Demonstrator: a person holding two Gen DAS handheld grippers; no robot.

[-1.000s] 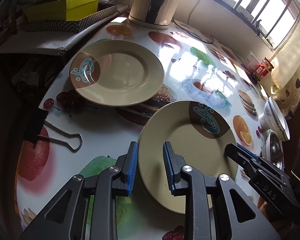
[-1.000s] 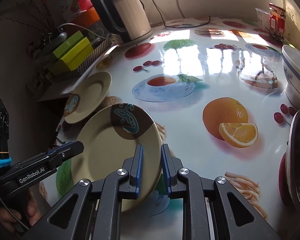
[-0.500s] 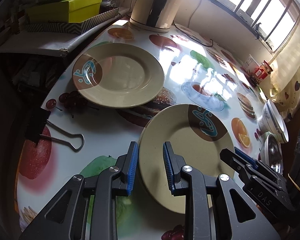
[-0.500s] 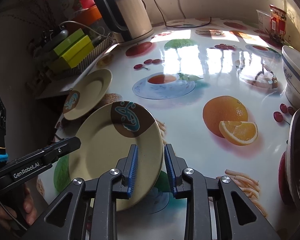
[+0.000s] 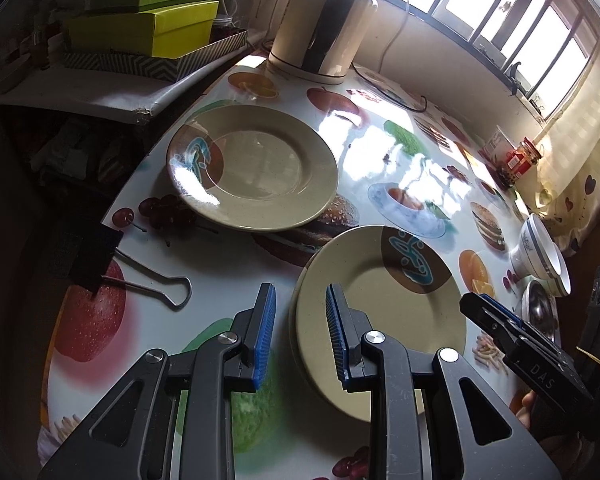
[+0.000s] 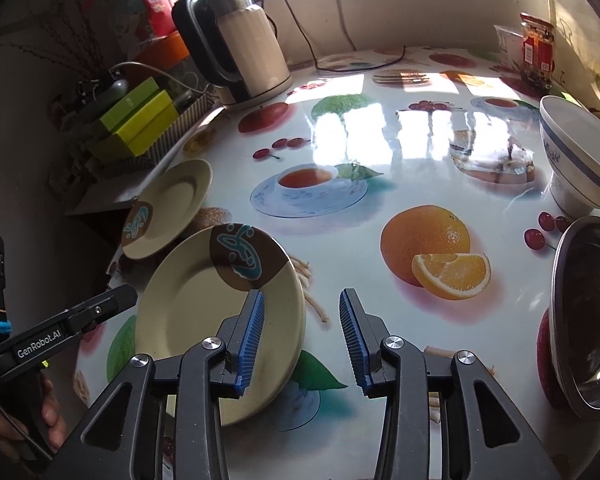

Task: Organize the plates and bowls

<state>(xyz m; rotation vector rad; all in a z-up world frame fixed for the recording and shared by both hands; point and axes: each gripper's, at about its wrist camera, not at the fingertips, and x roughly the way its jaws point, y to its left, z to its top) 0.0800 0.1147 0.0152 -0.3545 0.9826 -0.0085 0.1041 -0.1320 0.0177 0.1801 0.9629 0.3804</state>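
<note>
Beige plate, near (image 5: 380, 312): lies on the fruit-printed worktop (image 5: 228, 256), brown patch with a blue motif on its rim; appears to rest on a second plate of like colour, edge just visible at its left side in the left wrist view

Beige plate, far (image 5: 256, 168): same pattern, flat on the worktop near the left edge, apart from the near plate, close to the stacked boxes

Left hand-held gripper (image 5: 300, 320): released, jaws parted; the rim of the near plate sits between the blue pads, neither pad seen pressing it

Right hand-held gripper (image 6: 302, 336): released, jaws wide apart; left pad over the right rim of the near plate (image 6: 216, 320), right pad over bare worktop; holds nothing

White bowl, blue band (image 6: 576, 160): upright on the worktop at the right side, well apart from the plates

Steel bowl (image 6: 588, 316): just beside the white bowl, nearer the camera, at the right edge of the right wrist view

Binder clip, black (image 5: 112, 268): on the worktop left of the near plate, wire arms lying flat

Electric kettle (image 6: 244, 52): at the back of the worktop, cord trailing behind

Green and yellow boxes (image 5: 148, 20): stacked on a patterned box beside the worktop

Red-labelled jar (image 6: 538, 52): far right corner by the window
</note>
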